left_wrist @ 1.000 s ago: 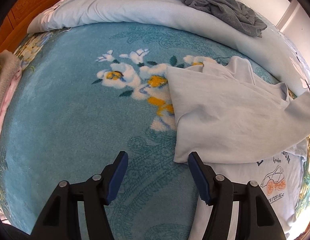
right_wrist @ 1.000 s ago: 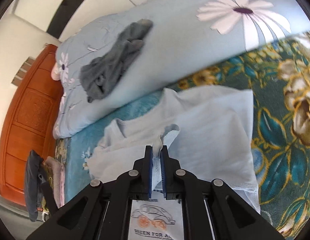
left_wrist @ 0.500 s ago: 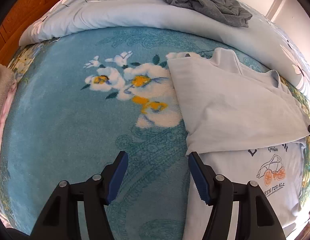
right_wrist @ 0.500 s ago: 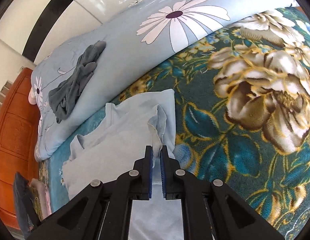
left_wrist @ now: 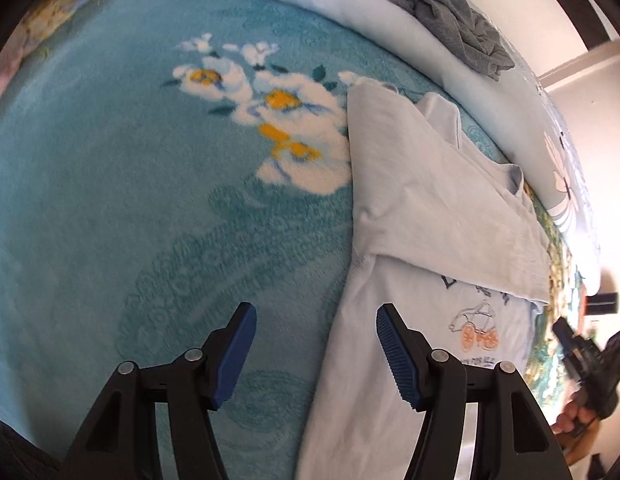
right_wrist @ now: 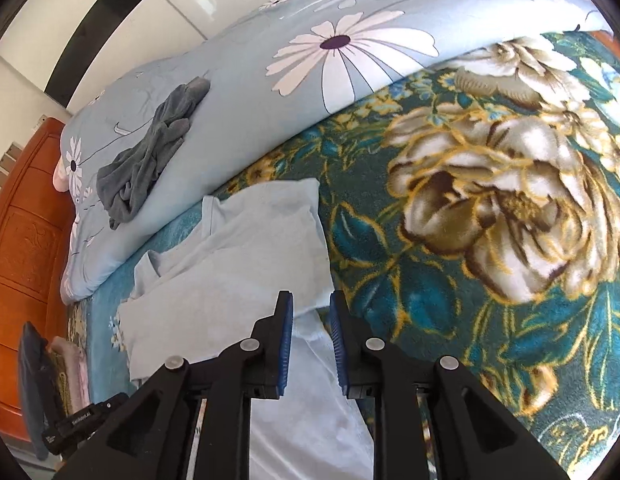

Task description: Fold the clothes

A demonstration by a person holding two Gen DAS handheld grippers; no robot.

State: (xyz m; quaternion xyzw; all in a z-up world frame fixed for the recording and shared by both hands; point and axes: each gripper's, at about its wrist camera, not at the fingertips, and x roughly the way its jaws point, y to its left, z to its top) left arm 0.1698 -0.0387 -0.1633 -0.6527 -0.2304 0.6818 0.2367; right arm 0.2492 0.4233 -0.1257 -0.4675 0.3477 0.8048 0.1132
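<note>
Two wide-spread jaws of the left gripper (left_wrist: 315, 350) hold nothing; the pale T-shirt (left_wrist: 425, 240) runs lengthwise away from the right jaw, collar far, upper part folded over its car print (left_wrist: 475, 326). Right gripper (right_wrist: 310, 344): jaws narrowly parted, empty, the T-shirt (right_wrist: 246, 264) stretching ahead and leftward across the floral blanket (right_wrist: 489, 200).

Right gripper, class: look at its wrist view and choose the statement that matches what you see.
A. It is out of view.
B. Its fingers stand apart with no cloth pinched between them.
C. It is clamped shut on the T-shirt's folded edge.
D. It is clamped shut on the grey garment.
B: the right gripper shows a clear gap between its blue pads, and the pale blue T-shirt lies flat on the blanket under and beyond them, not pinched.
</note>
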